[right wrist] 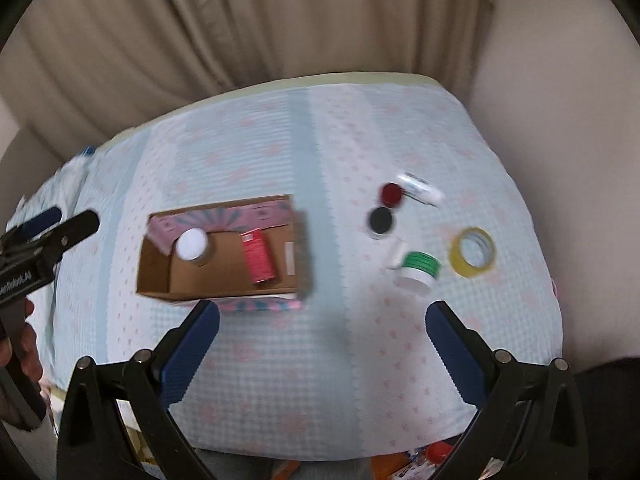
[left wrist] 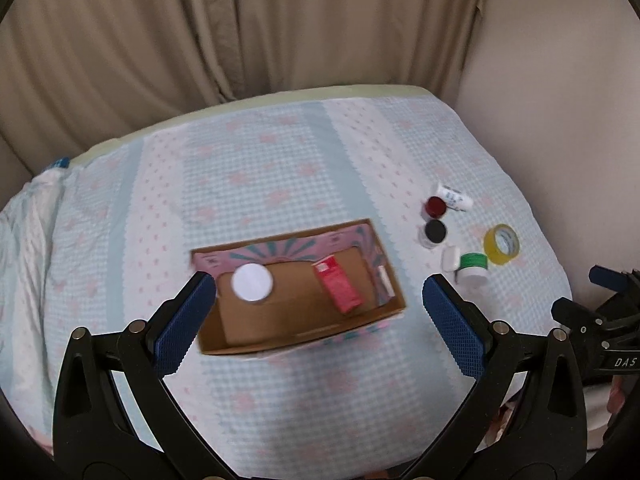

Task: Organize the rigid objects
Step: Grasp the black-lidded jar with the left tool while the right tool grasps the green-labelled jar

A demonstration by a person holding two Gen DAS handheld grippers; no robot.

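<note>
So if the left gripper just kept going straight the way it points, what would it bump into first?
Probably the open box: it sits between the left gripper's spread fingers, likely meeting its cardboard floor between the white-lidded jar and the red carton. Depth is hard to judge.

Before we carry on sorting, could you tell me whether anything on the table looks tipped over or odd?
Yes: the green-capped jar and the white tube lie on their sides, right of the box. Nothing looks spilled or damaged.

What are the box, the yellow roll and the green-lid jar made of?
Box: cardboard, going by the matte brown inside walls, with pink-teal print outside.
Yellow roll: likely plastic adhesive tape; it is glossy, translucent and wound on a ring core.
Green-lid jar: probably plastic, with an opaque white body and ribbed lid.
</note>
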